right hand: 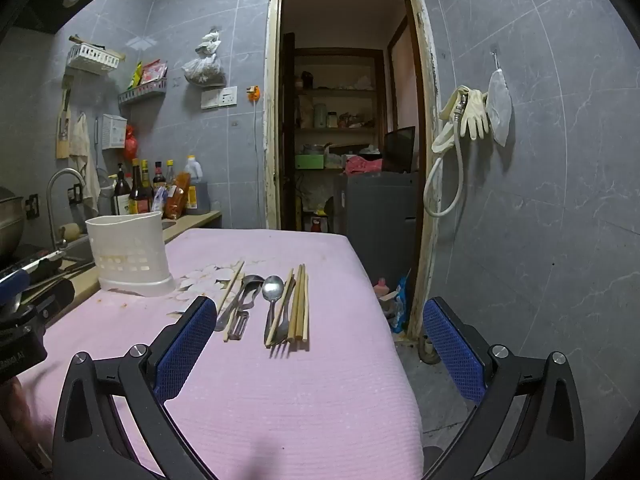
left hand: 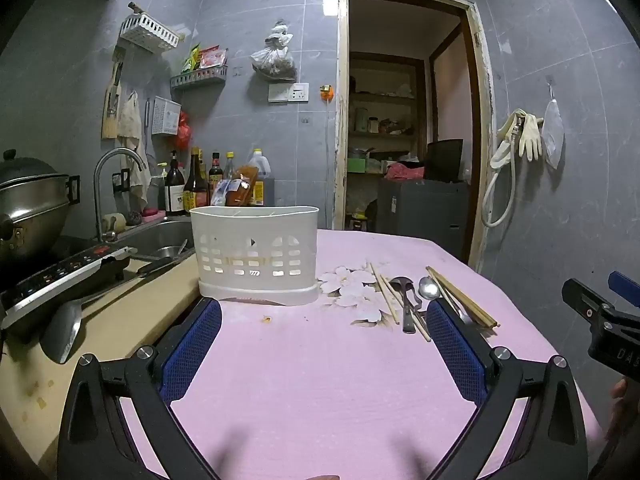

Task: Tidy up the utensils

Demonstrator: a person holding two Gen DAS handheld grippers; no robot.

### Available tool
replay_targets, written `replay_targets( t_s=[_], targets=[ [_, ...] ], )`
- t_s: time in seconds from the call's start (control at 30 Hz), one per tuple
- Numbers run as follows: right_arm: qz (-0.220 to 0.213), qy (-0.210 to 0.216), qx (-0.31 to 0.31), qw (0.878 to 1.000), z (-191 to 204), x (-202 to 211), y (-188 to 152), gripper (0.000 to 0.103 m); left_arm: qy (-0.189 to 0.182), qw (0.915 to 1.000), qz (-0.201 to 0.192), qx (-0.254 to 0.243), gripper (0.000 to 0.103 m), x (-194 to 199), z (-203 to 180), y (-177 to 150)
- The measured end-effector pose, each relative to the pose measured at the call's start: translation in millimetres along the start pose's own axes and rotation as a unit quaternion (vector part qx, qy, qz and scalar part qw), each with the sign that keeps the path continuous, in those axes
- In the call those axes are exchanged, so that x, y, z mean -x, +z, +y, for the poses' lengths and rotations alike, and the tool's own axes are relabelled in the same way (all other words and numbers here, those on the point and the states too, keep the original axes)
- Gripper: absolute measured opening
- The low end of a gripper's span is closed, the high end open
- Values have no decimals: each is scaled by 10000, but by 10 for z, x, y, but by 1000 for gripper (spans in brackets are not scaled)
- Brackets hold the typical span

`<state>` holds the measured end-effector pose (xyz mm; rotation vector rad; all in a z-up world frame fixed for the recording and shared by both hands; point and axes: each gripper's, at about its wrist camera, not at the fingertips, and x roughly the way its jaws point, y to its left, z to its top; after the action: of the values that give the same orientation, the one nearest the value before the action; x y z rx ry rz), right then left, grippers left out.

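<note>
Utensils (right hand: 268, 304) beside white caddy (right hand: 128, 252) (both claws wide, empty)

Pink-clothed table (right hand: 280, 380): caddy (right hand: 128, 252), utensils (right hand: 272, 304)

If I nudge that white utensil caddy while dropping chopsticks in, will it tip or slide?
The white utensil caddy looks like thin perforated plastic and near empty, so probably light. Its flared base should resist tipping. On the pink tablecloth it would likelier slide or drag the cloth.

Low wrist views, shared tablecloth (left hand: 320, 360)
</note>
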<state>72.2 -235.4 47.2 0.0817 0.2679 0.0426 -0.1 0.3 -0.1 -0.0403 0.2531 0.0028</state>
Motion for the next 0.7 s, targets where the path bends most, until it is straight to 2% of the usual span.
replay_targets(
  t_s=[0.7],
  targets=[
    [24, 28, -13, 10000, 1, 2, 4, 103, -5, 10000, 53, -17, 100, -26, -3, -15]
  ],
)
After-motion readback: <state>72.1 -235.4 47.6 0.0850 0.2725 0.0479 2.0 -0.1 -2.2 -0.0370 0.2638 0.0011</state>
